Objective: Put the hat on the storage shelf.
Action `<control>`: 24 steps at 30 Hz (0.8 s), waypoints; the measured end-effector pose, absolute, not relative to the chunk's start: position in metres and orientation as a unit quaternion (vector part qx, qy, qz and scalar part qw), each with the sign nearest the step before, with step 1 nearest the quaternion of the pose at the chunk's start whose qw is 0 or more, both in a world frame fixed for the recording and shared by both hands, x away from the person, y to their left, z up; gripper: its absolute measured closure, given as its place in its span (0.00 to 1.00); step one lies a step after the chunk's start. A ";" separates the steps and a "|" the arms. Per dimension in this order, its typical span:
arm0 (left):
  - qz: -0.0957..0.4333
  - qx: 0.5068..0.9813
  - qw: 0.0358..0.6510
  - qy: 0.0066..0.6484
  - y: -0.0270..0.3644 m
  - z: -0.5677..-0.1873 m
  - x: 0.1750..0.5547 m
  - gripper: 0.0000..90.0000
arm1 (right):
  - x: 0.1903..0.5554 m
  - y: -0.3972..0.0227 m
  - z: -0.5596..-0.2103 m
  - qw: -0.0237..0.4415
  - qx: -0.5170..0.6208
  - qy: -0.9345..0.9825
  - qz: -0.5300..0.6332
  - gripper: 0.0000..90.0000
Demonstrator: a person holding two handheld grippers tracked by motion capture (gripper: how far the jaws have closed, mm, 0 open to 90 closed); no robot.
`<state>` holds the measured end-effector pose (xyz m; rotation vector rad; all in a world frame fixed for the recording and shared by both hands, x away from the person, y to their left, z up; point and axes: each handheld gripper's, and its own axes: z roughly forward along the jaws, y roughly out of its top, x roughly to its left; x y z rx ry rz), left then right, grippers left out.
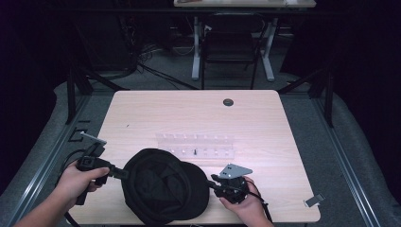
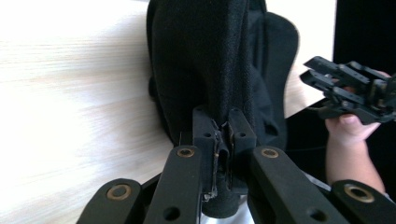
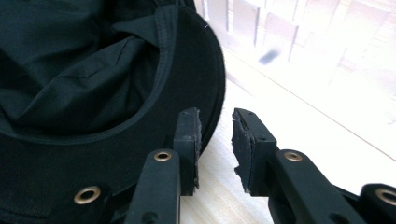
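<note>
A black cap [image 1: 161,189] lies upside down near the table's front edge, its brim pointing right. In the high view my left gripper [image 1: 124,174] meets the cap's left rim. The left gripper view shows the left gripper [image 2: 223,127] shut on a fold of the cap [image 2: 210,56] fabric. My right gripper [image 1: 211,182] sits at the brim's right edge. In the right gripper view the right gripper [image 3: 215,128] stands open, with the edge of the cap [image 3: 93,70] brim just beside its left jaw and bare table between the pads.
A clear plastic rack [image 1: 196,144] lies just beyond the cap, with a small dark piece [image 1: 195,152] in it; the rack [image 3: 280,32] is blurred in the right gripper view. A round cable hole [image 1: 228,102] is at the table's back. A small grey item [image 1: 314,200] sits at the front right corner.
</note>
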<state>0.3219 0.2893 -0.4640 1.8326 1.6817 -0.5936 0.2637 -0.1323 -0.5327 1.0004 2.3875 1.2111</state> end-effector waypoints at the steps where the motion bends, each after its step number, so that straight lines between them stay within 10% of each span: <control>1: -0.231 0.682 0.292 0.629 0.289 -0.463 0.322 0.95 | 0.264 -0.134 -0.532 0.141 0.348 0.827 0.419 0.79; 24: -0.259 0.657 0.344 0.619 0.289 -0.423 0.321 0.95 | 0.269 -0.150 -0.526 0.144 0.369 0.815 0.422 0.78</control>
